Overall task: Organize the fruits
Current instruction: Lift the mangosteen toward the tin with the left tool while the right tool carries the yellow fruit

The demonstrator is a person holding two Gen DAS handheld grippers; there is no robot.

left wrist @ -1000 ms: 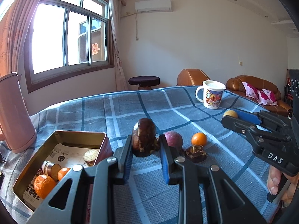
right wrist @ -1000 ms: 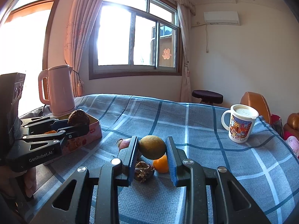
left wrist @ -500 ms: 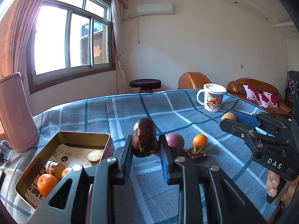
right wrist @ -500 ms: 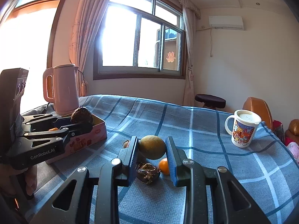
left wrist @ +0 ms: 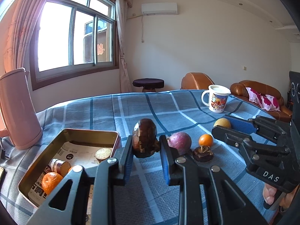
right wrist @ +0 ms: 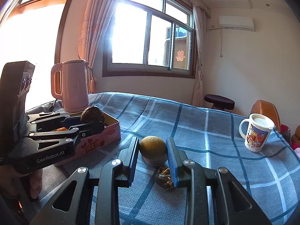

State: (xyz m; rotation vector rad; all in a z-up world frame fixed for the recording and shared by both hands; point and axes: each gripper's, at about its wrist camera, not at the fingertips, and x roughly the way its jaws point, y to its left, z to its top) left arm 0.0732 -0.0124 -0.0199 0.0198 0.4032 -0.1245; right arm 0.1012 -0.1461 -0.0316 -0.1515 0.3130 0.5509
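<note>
The left gripper (left wrist: pixel 145 148) clamps a dark brown fruit (left wrist: pixel 144 137) just beside the tin's (left wrist: pixel 90 131) near rim. The right gripper (right wrist: pixel 152 149) pinches a yellow-green fruit (right wrist: pixel 152 148) above a shrivelled one (right wrist: pixel 165 178); open checked cloth (right wrist: pixel 187 123) lies beyond.

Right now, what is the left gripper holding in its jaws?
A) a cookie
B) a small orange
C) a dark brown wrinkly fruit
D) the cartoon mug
C: the left gripper is shut on the dark brown wrinkly fruit, held up beside the tin box, while the small orange sits on the tablecloth.
</note>
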